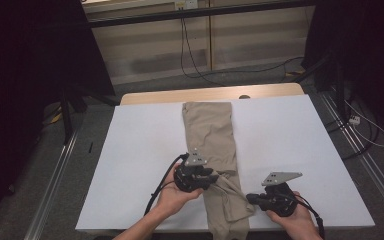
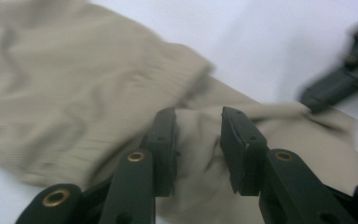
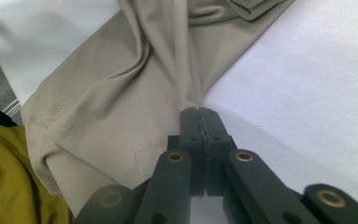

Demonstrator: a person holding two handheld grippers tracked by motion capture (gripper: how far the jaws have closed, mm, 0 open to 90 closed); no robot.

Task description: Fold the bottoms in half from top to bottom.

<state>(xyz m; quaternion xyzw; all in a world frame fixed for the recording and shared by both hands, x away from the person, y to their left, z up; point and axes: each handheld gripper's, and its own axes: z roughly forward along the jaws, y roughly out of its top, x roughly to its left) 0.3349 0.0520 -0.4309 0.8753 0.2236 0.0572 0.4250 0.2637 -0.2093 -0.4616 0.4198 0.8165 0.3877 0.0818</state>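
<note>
The long beige folded fabric trousers (image 1: 212, 150) lie down the middle of the white table (image 1: 290, 150), hanging over its near edge. Right gripper (image 3: 199, 112) pinches their right edge shut; left gripper (image 2: 198, 128) stands open astride cloth, so close it before lifting evenly

Left gripper (image 1: 215, 176) jaws parted, pointing right; right gripper (image 1: 250, 198) jaws pressed together, pointing left; both hands low at near edge
</note>
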